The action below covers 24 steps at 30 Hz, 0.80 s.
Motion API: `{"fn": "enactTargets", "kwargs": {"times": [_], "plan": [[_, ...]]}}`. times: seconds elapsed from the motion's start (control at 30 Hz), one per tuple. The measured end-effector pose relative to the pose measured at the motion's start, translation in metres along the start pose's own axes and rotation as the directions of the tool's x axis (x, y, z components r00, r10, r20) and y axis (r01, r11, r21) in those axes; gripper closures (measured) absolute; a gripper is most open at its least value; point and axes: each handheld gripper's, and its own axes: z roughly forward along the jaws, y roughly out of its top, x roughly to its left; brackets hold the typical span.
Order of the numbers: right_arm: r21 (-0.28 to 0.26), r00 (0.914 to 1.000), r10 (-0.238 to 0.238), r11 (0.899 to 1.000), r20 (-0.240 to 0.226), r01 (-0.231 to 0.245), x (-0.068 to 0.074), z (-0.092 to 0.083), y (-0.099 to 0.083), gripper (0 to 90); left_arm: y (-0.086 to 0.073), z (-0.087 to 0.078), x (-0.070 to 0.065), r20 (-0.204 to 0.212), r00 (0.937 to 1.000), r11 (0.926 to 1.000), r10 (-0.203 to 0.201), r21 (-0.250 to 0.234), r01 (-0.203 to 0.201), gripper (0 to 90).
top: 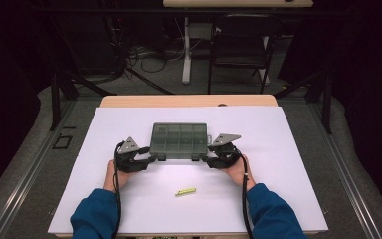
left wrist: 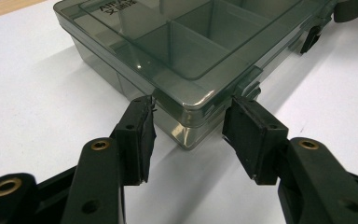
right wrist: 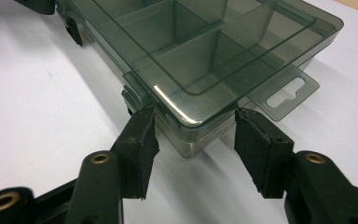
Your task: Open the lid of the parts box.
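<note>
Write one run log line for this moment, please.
left gripper: astride corner | right gripper: astride corner | smoky clear plastic compartment box: lid closed

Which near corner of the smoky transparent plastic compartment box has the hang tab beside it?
The near right corner of the smoky transparent plastic compartment box, at the right gripper: a slotted hang tab juts from that side.

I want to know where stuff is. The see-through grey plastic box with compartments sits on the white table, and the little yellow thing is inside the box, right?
Not quite. The high view shows the small yellow object lying on the white table, nearer the person than the see-through grey plastic compartment box, not inside it. The box does sit on the table.
</note>
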Motion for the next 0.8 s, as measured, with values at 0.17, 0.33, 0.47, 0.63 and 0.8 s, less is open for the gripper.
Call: {"fn": "enactTargets", "kwargs": {"times": [0.17,0.33,0.47,0.63,0.8], "plan": [[0.005,1.0000,-0.005,1.000,-0.003,0.005,-0.0006,0.0011,-0.0009,48.2,0.0002,0.0007,0.0002,-0.005,1.0000,1.0000,0.005,0.008,-0.005,48.1],[0.003,1.0000,-0.001,1.000,-0.003,0.001,-0.0004,0.0011,-0.0012,48.6,0.0006,0.0016,-0.0007,-0.007,0.9999,0.9999,0.008,0.009,-0.008,48.1],[0.003,1.0000,0.000,1.000,0.001,0.000,0.0001,0.0011,-0.0012,48.9,0.0003,0.0010,-0.0003,-0.010,0.9999,1.0000,0.005,0.005,-0.005,50.9],[0.001,1.0000,0.003,1.000,0.000,-0.003,-0.0001,0.0008,-0.0014,49.5,0.0001,0.0005,-0.0002,-0.007,1.0000,1.0000,0.001,0.004,-0.001,51.7],[-0.014,1.0000,0.009,1.000,-0.003,-0.009,-0.0007,-0.0001,-0.0015,51.3,0.0001,0.0003,-0.0005,-0.005,1.0000,1.0000,0.000,0.006,0.000,52.0]]}}
